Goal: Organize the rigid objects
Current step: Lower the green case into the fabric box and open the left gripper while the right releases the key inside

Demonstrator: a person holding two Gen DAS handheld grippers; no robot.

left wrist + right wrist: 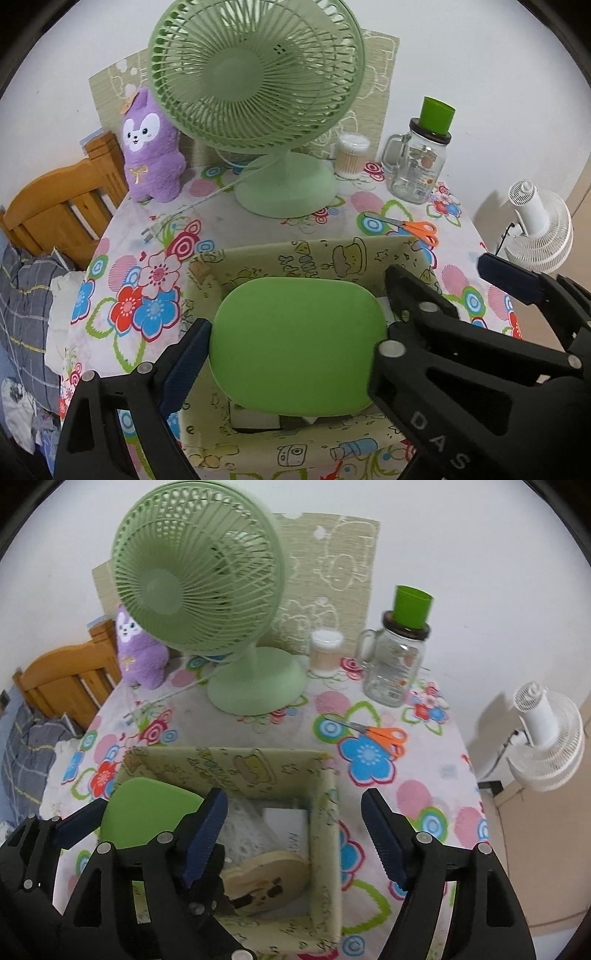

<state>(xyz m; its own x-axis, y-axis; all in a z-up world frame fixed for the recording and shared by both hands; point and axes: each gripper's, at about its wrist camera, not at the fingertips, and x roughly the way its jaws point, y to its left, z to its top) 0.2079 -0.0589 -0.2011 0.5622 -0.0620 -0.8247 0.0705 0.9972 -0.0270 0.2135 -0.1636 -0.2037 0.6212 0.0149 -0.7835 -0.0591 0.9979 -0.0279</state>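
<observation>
My left gripper [295, 317] is shut on a flat green lid [299, 343] with rounded corners, one pad on each side edge. It holds the lid tilted over the open patterned box [280, 258]. The right wrist view shows the same lid [147, 808] at the box's left side. My right gripper [295, 830] stands open above the box [325, 812], with nothing between its pads. Below it in the box lie a flat wooden bear-shaped piece [269, 875] and a small white carton [291, 827]. One of the right gripper's fingers [509, 277] shows at the right of the left wrist view.
On the flowered tablecloth [417, 794] behind the box stand a green desk fan [255, 686], a purple plush [140, 661], a cotton swab tub [325, 653] and a glass mug jar [395, 664] topped by a green cup. Orange scissors [384, 738] lie right of centre. A white fan [543, 738] stands off the table's right edge, and a wooden bed frame [62, 679] lies to the left.
</observation>
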